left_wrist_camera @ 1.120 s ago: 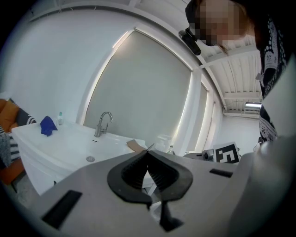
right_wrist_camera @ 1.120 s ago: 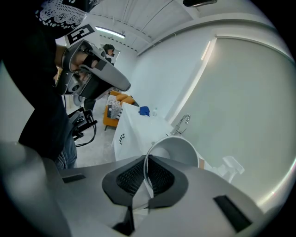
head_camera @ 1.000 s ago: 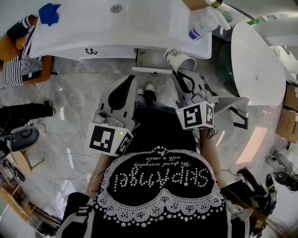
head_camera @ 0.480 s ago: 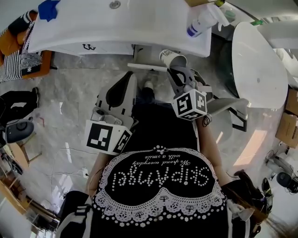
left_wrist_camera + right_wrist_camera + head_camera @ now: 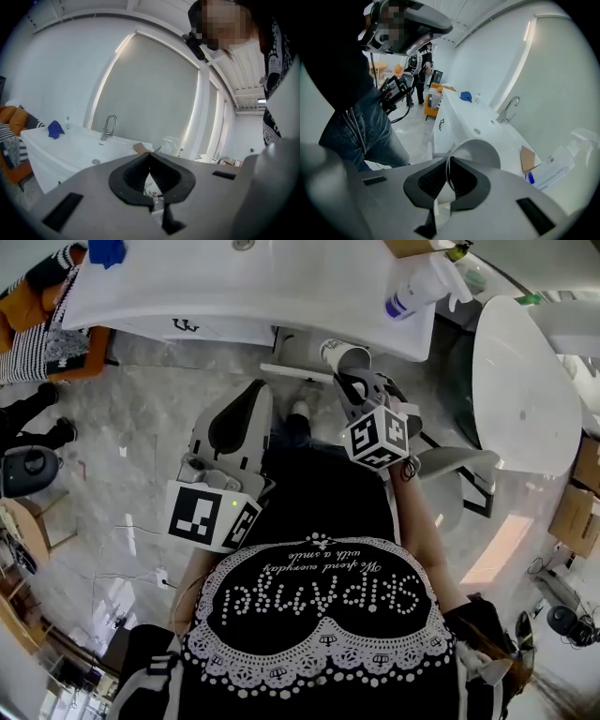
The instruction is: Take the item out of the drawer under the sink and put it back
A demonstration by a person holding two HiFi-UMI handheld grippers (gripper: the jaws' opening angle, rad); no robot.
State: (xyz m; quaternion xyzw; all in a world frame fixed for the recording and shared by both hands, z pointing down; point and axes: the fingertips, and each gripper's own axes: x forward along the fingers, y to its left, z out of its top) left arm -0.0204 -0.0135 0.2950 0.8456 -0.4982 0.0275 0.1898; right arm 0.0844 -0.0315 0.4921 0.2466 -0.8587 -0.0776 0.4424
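Marble floor (image 5: pixel 141 427) and a white sink (image 5: pixel 234 287) are surrounding a paper cup (image 5: pixel 343 356) that is hanging at the open drawer (image 5: pixel 291 371).
Plain and white, the cup is tilting on its side with its open mouth showing, over the drawer's right end below the sink. Slanting downward, the right hand-held gripper (image 5: pixel 351 380) is clenching the cup's wall at the rim, one jaw inside and one outside. Beside it, the left hand-held gripper (image 5: pixel 258 388) is hovering, jaws pressed together on nothing, facing the sink.

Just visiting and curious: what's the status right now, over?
Right gripper shut on paper cup, by its rim. Left gripper shut, empty. Cup by the open drawer; nothing seen in the way.
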